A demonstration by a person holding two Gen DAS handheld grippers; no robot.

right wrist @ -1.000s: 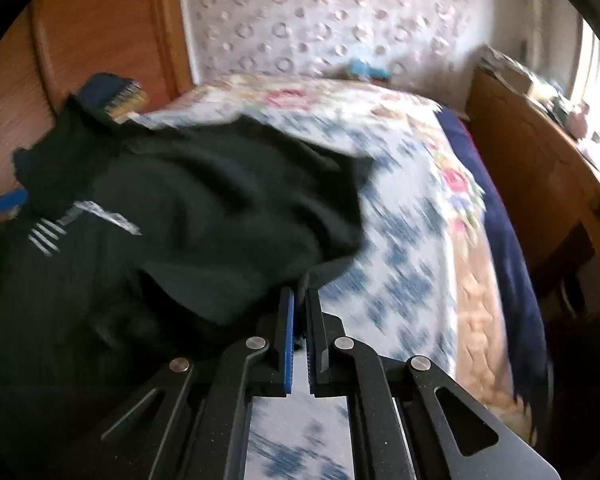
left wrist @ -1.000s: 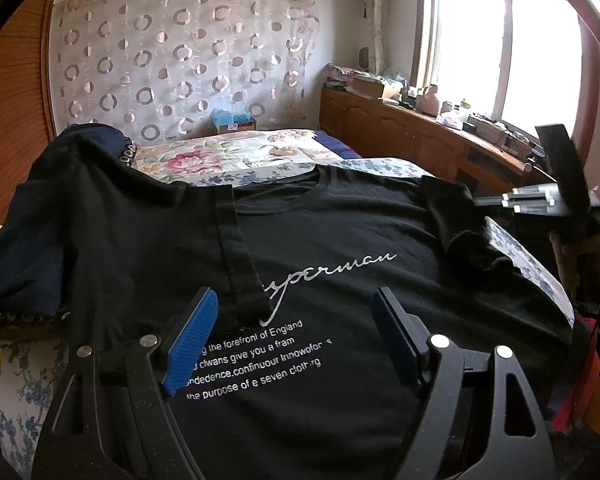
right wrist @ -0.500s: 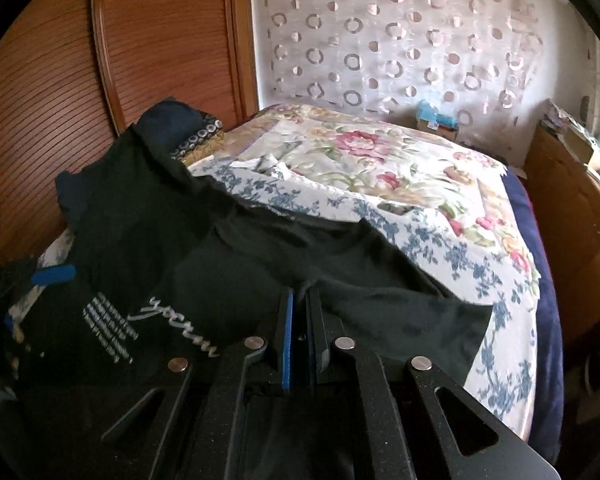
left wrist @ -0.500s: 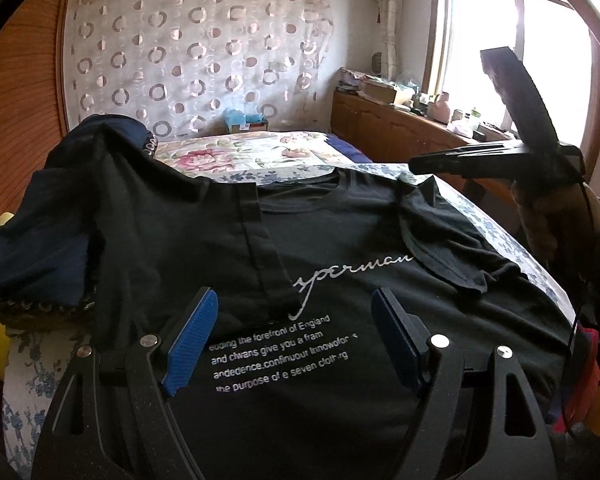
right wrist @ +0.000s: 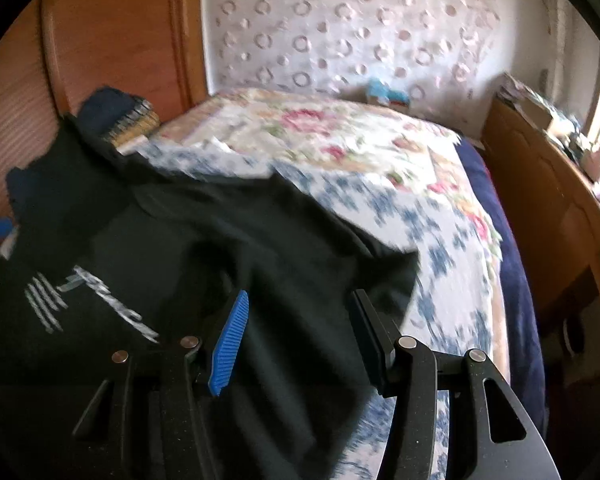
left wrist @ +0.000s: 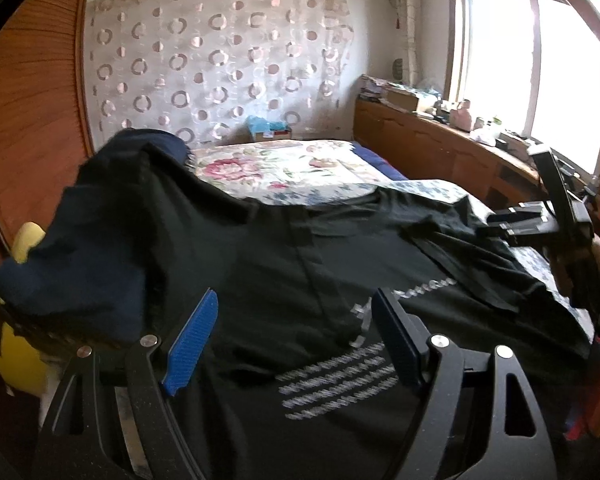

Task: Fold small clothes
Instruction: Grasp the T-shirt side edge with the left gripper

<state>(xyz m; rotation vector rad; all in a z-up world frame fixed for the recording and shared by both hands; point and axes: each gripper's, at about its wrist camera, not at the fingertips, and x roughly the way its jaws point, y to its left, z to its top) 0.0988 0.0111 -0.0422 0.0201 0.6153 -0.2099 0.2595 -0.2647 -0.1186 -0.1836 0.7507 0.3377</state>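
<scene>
Landmark: the black T-shirt, spread print-side up on the near end of the bed.

Surroundings. A dark navy garment lies heaped at the shirt's left edge, with the shirt's left shoulder draped up over it; this heap keeps that side from lying flat. Behind the heap stands a wooden panelled wall. A yellow object, not identifiable, sits below the heap. Beyond the shirt's collar the floral bedspread is bare up to a curtain with ring pattern. A small blue box sits at the curtain's foot. Right of the shirt runs a wooden cabinet carrying clutter, under a bright window.

Orientation. The shirt's long axis runs from the hem, nearest both cameras, to the collar at the far end. Its white lettering reads from the hem side. The right sleeve lies on the blue-flowered spread; the right wrist view is blurred.

Grippers. The left gripper hovers over the shirt's lower front, jaws wide apart, nothing between them. The right gripper has just been opening its jaws; they stand apart above the sleeve area, pads clear of the cloth.
</scene>
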